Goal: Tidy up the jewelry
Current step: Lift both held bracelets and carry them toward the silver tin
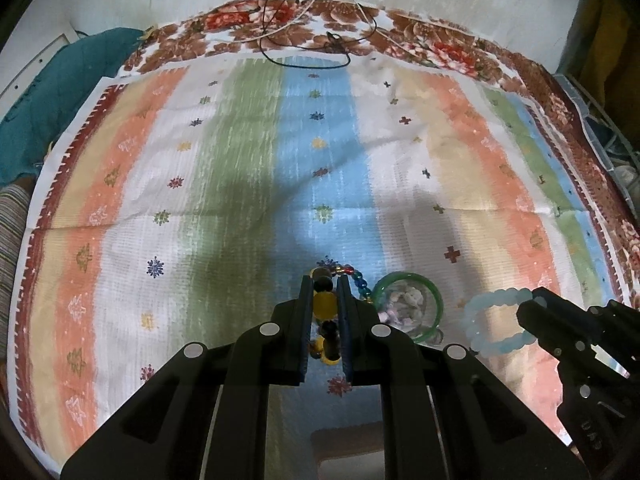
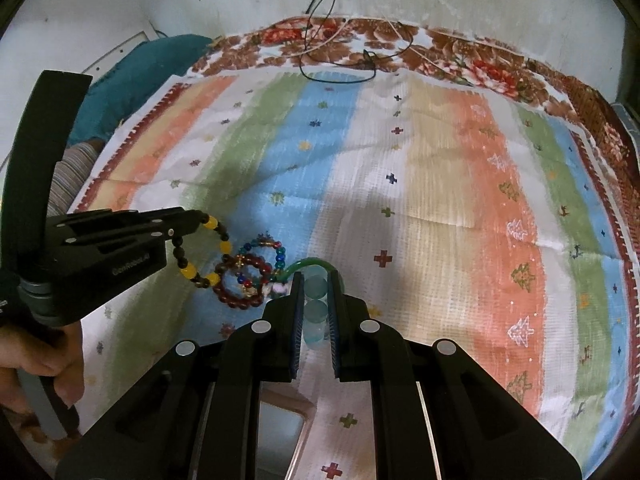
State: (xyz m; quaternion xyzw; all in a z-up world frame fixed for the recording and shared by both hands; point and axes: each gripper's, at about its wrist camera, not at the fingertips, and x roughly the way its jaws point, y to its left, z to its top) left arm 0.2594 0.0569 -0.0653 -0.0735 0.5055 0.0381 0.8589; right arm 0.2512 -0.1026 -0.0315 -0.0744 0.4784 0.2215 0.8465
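My left gripper (image 1: 325,280) is shut on a yellow-and-black bead bracelet (image 1: 324,305); in the right wrist view the same left gripper (image 2: 192,222) holds that bracelet (image 2: 222,246) just above the cloth. My right gripper (image 2: 316,276) is shut on a pale blue bead bracelet (image 2: 316,308); in the left wrist view the right gripper (image 1: 532,300) holds that bracelet (image 1: 496,320). Between them on the cloth lie a green bangle (image 1: 408,280), a dark red bead bracelet (image 2: 240,280) and a multicoloured bead bracelet (image 2: 264,250).
A striped cloth with small motifs (image 1: 248,160) covers a floral sheet (image 1: 420,32). Black and white cords (image 1: 304,40) lie at the far edge by the wall. A teal cushion (image 1: 60,100) sits at far left. A hand (image 2: 40,364) grips the left tool.
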